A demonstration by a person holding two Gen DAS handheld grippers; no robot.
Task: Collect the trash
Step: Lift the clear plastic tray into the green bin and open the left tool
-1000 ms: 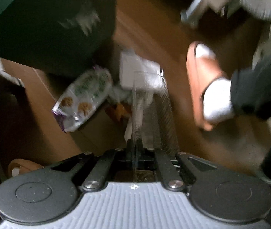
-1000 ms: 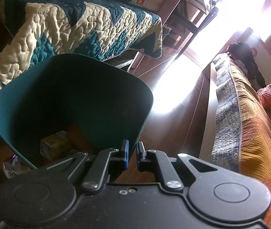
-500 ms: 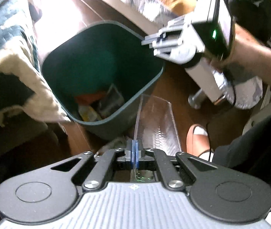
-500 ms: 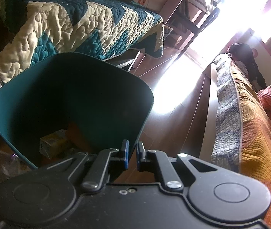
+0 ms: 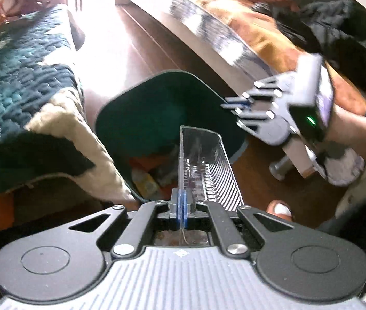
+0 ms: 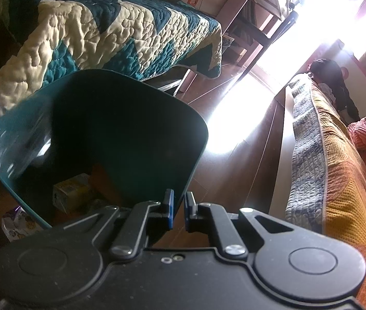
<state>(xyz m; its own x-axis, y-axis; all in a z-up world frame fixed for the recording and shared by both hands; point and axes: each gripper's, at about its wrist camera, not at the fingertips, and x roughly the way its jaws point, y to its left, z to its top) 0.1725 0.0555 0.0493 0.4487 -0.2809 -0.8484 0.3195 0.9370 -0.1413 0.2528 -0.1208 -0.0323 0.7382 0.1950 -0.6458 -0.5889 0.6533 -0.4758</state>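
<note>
Left gripper [image 5: 182, 202] pinching clear plastic tray [image 5: 203, 165] tight, holding it over mouth of green bin [image 5: 157, 98]. Right gripper [image 6: 178, 210] sitting at bin rim, fingers slightly apart, probably gripping nothing. Risk: tray is long, could be catching rim and tipping out beside snack wrapper [image 6: 17, 222] lying on floor.

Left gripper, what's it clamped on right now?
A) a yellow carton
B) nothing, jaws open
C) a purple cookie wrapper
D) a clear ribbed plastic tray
D: the left gripper has its jaws shut on the thin edge of a clear ribbed plastic tray, which sticks out forward over the teal trash bin; the cookie wrapper lies on the floor beside the bin.
</note>
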